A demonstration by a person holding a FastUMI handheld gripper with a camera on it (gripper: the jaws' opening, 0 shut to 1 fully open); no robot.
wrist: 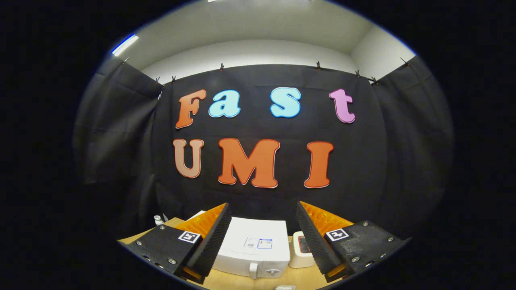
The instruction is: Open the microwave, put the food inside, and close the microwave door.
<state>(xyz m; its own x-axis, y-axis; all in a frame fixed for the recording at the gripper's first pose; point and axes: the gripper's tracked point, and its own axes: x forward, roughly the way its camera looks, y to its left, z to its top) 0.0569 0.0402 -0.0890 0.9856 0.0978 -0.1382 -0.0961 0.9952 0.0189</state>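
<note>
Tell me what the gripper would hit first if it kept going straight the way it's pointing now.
Probably the booth's black cloth wall. The gripper has its fingers open and empty, aimed level above the closed white microwave on the wooden table. Depth is unclear, so it might instead graze the microwave's top.

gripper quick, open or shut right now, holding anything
gripper: open, fingers spread wide and holding nothing, raised above the closed white microwave on the table.
</note>
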